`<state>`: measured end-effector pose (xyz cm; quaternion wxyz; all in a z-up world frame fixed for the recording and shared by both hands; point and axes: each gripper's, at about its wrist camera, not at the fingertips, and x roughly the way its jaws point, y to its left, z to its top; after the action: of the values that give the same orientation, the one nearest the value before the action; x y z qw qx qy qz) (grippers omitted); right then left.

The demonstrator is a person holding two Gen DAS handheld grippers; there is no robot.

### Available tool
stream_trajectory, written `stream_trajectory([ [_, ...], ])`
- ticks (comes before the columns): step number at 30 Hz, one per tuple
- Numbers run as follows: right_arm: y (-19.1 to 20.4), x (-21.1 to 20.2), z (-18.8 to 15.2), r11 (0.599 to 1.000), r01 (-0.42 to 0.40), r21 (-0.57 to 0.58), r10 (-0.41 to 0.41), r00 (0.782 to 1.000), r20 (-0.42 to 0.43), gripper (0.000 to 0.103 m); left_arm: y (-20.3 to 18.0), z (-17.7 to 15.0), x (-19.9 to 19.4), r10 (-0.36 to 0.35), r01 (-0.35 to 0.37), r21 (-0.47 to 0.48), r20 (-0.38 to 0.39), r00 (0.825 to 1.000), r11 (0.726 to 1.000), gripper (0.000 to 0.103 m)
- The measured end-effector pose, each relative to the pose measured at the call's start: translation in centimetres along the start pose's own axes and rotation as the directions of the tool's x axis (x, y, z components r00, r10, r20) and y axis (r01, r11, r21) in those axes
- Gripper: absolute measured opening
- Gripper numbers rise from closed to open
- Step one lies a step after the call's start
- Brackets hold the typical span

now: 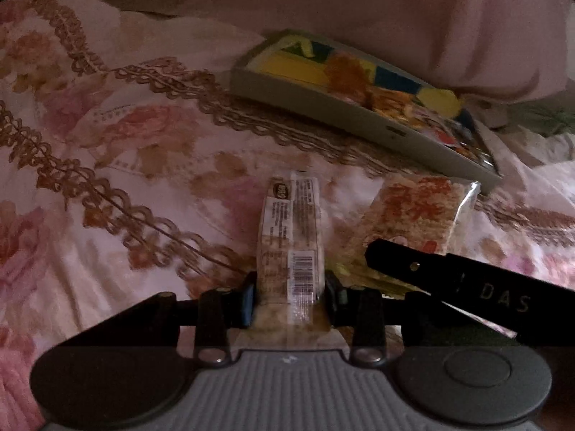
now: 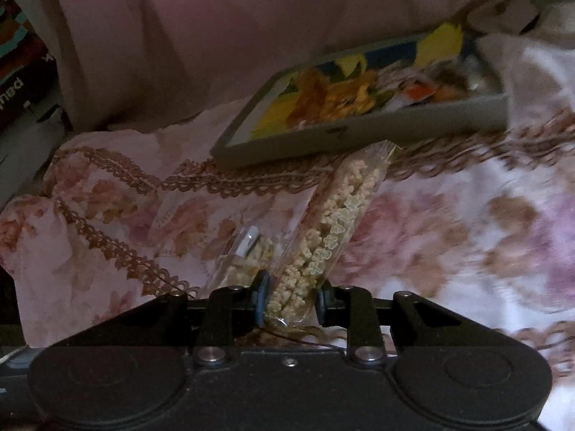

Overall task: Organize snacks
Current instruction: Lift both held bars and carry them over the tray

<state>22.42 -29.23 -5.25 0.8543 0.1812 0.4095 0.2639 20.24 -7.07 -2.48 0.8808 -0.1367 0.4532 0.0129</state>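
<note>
Left claw (image 1: 290, 296) is clamped on a clear-wrapped rice-crisp bar with a barcode label (image 1: 289, 237), gripped near its lower end; the bar points away from the camera, over the floral pink-and-white bedspread with brown lace trim (image 1: 107, 136). Just right of it lies a second clear packet of puffed-rice cake with red print (image 1: 413, 212), flat on the bedspread. The black finger of the other claw reaches in from the right edge, over that packet's near corner.

Right claw (image 2: 290, 301) is clenched on a long clear-wrapped puffed-rice bar with pale lettering (image 2: 334, 226), held tilted, its far tip close to the tray's near wall. Beside it on the left, another wrapped bar (image 2: 248, 251) shows partly, dim and hard to read.

A shallow grey rectangular tray (image 1: 359, 122) sits on the bedspread beyond both bars, holding yellow, blue and orange snack packets (image 2: 334, 97). Behind the tray rises a pink cloth fold (image 2: 215, 36).
</note>
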Motion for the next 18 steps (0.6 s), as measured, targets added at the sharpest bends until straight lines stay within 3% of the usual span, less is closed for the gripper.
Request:
stream_trajectory([
  [8,-1.0,-3.9,1.4,1.000,-0.001,-0.021,0.004,0.995,0.102,0.028,-2.9,-1.9,-1.6,-0.044,0.044,0.023,0.004,0.999,0.999,0.040],
  [14,-2.7,-4.6,3.0,1.000,-0.013,-0.006,0.014,0.979,0.204,0.028,-2.9,-1.2,-1.7,-0.063,0.064,-0.060,0.027,0.998,0.996,0.040],
  [18,-3.6,-4.0,3.8,1.000,0.007,0.003,-0.007,0.968,0.251,0.028,-3.6,-0.1,-1.9,0.003,0.002,-0.057,0.083,0.997,0.998,0.040],
])
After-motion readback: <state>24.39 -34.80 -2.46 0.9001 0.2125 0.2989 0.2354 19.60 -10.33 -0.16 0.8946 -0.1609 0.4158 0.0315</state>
